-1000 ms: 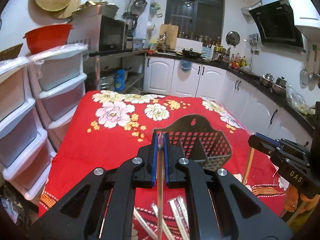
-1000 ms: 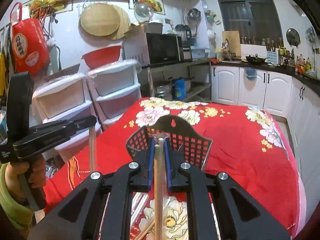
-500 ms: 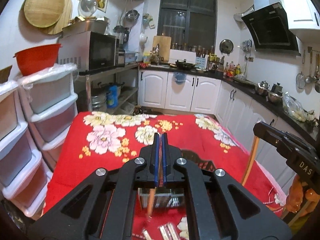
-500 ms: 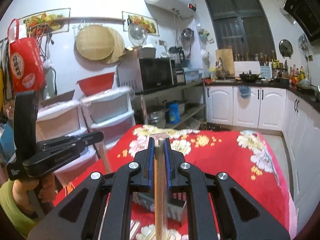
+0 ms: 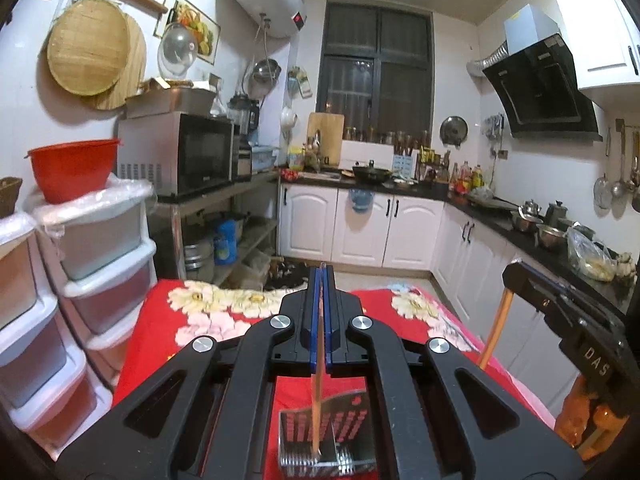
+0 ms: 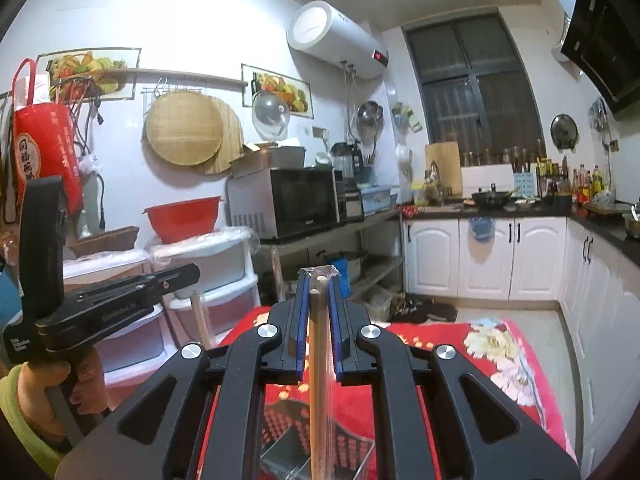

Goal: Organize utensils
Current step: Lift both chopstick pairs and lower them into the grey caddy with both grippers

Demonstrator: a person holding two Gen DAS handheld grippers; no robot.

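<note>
- Both views are evenly bright with indoor light; the lamp itself is out of frame.
- The window (image 5: 376, 80) is dark and gives no light.
- The white walls and cabinet doors (image 5: 362, 228) look mildly washed out.
- A soft glare sits on the water heater (image 6: 336, 42).
- Fisheye bending curves the walls, and black corners ring each frame.
- The storage drawers (image 5: 48, 292) near the edge look smeared.
- The red tablecloth (image 6: 472, 364) is slightly soft.
- The utensil basket (image 5: 332, 436) is blurred, close below the lens.
</note>
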